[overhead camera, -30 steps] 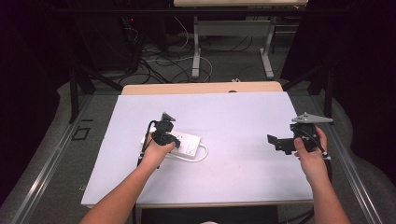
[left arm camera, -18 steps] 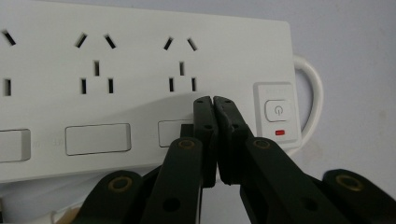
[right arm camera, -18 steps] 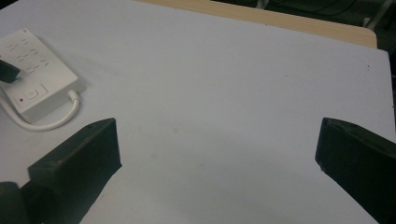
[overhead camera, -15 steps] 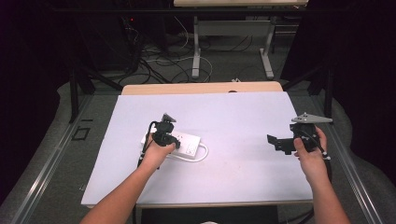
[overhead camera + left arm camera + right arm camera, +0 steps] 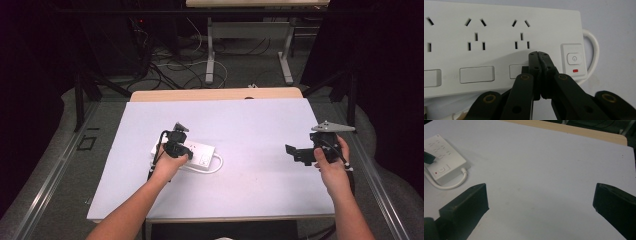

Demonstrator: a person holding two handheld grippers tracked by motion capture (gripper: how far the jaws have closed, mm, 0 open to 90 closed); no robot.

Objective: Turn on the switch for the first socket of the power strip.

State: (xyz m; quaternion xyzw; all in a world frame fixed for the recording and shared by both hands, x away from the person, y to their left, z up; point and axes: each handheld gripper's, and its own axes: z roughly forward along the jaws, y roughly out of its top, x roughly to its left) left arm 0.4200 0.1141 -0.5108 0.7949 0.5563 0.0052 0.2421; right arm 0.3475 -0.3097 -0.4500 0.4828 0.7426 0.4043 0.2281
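Observation:
A white power strip (image 5: 199, 152) lies on the white table mat, its white cable (image 5: 215, 167) looping at its right end. My left gripper (image 5: 179, 145) hovers over the strip. In the left gripper view its jaws are shut (image 5: 538, 53), tips touching just left of the power button (image 5: 573, 59) with its red light (image 5: 575, 70), nothing between them. My right gripper (image 5: 296, 152) is held at the mat's right side, far from the strip, jaws wide apart (image 5: 540, 195) over bare mat. The strip (image 5: 442, 157) lies far left in the right gripper view.
The white mat (image 5: 250, 125) covers a wooden table (image 5: 215, 94). Metal rails (image 5: 50, 180) run along both sides. Behind the table, cables and desk legs (image 5: 210, 55) stand on the floor.

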